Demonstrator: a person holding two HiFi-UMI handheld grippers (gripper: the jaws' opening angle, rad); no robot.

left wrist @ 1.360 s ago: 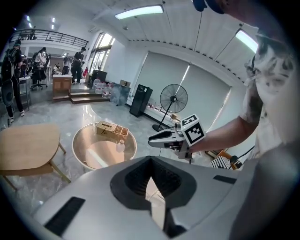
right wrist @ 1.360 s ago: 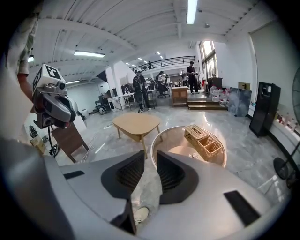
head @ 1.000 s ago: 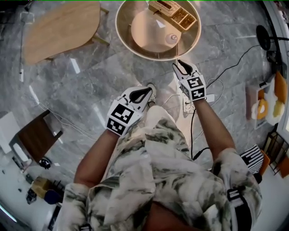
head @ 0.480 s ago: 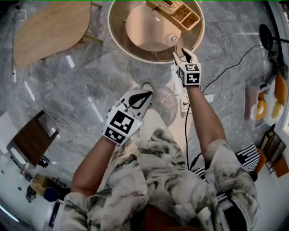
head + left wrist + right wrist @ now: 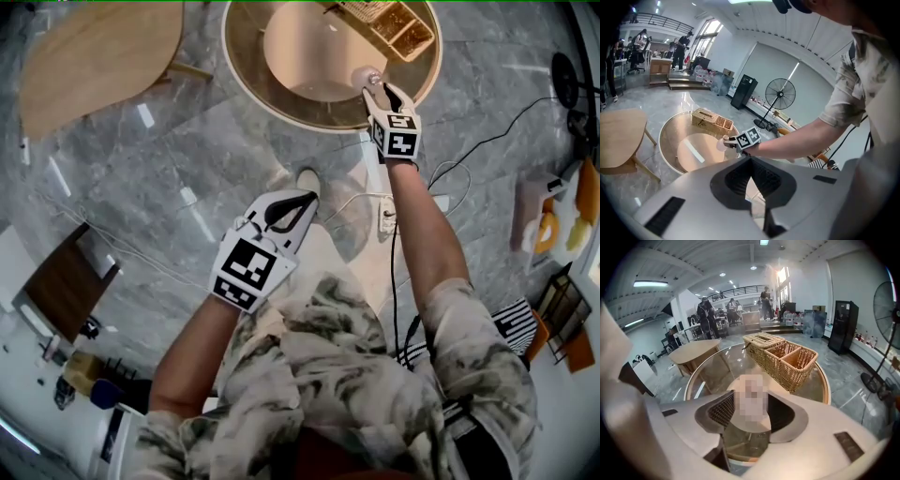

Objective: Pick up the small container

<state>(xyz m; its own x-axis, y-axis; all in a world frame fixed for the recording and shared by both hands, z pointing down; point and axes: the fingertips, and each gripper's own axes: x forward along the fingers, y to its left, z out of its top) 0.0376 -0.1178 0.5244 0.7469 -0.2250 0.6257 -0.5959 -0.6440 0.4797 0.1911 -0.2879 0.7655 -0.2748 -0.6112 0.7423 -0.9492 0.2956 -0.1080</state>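
The small container (image 5: 363, 75) is a pale, rounded pot standing near the rim of the round glass table (image 5: 246, 80). In the right gripper view the container (image 5: 752, 399) sits between the two pads, partly under a mosaic patch. My right gripper (image 5: 373, 82) reaches out over the table edge; its jaws are opening around the container, with a little room at each side. My left gripper (image 5: 307, 197) hangs back over the floor, jaws shut and empty. From the left gripper view the container (image 5: 723, 142) shows just ahead of the right gripper.
A wicker basket (image 5: 394, 21) with compartments stands on the table behind the container. A wooden side table (image 5: 94, 52) is to the left. Cables and a power strip (image 5: 386, 220) lie on the marble floor by my feet. A standing fan (image 5: 780, 93) is at the back.
My right gripper has travelled forward from over the floor to the table edge, and its jaws now stand around the container. The left gripper drifted slightly back and down.
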